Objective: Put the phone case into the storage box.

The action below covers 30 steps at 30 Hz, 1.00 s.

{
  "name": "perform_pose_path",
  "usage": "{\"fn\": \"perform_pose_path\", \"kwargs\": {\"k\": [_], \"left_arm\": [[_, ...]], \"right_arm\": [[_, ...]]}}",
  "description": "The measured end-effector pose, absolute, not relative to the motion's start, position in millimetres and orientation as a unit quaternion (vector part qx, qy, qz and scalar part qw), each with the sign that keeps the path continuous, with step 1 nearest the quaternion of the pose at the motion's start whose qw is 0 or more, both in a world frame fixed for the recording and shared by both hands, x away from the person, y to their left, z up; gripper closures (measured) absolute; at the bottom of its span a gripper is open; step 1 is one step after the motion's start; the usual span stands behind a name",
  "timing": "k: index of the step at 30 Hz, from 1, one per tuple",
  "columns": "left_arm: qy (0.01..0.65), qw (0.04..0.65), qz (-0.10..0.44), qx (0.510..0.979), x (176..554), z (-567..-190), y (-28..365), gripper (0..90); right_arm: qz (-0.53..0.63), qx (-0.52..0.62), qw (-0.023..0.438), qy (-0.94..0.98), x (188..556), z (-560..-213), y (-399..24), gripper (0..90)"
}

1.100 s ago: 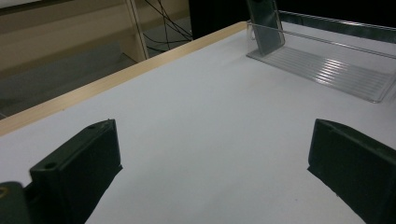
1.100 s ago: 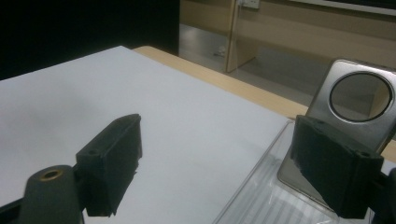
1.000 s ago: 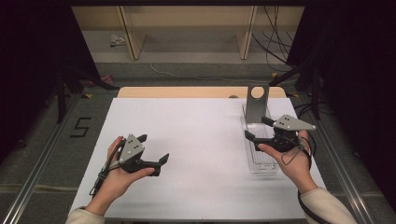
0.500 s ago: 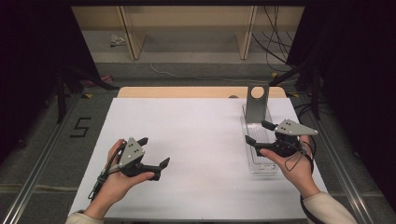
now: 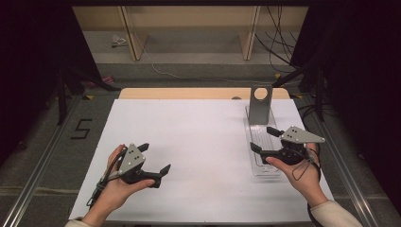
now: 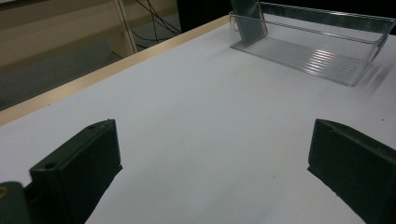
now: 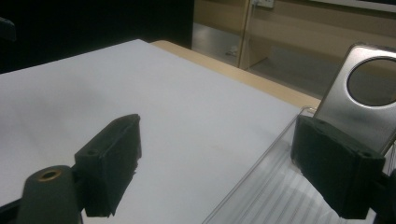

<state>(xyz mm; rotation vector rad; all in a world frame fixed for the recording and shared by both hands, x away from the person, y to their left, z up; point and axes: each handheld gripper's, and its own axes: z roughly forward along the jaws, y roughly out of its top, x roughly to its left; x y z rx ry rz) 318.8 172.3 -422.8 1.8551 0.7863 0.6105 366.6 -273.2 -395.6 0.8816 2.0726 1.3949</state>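
We hold both claws spread wide and empty above the desk (image 5: 198,142), which is covered in white. Our right claw (image 5: 263,140) hovers over the near end of the clear plastic tray (image 5: 252,124) that lies along the desk's right edge; at the tray's far end a grey metal plate with a round hole (image 5: 260,104) leans upright. Our left claw (image 5: 155,159) hangs well apart from all this, near the front edge on the left side, with bare desk under it.

In the right gripper view, one jaw sits over the tray's ribbed floor (image 7: 280,196) and the other over the white surface outside the tray's long wall, so the wall runs between them. We judge the main hazard to be here: if we lower and close as we stand, the jaws would pinch that thin transparent wall, and the light tray could tip, slide toward the right edge, or drag the leaning plate (image 7: 362,105) over. The wall is hard to see against the white, which makes misjudging the height likely.

If the plate is what we want, reaching along the tray risks nudging its foot, and smooth metal could slip from the pads. Our left claw is too far off to steady anything.
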Motion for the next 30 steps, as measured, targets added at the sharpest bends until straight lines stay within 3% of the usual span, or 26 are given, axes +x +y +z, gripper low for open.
{"fn": "perform_pose_path", "kwargs": {"k": [30], "left_arm": [[0.318, 0.492, 0.250, 0.771, 315.9, -428.3, 172.1, 1.9]], "right_arm": [[0.519, 0.318, 0.239, 0.756, 356.6, -406.0, -276.8, 16.8]]}}
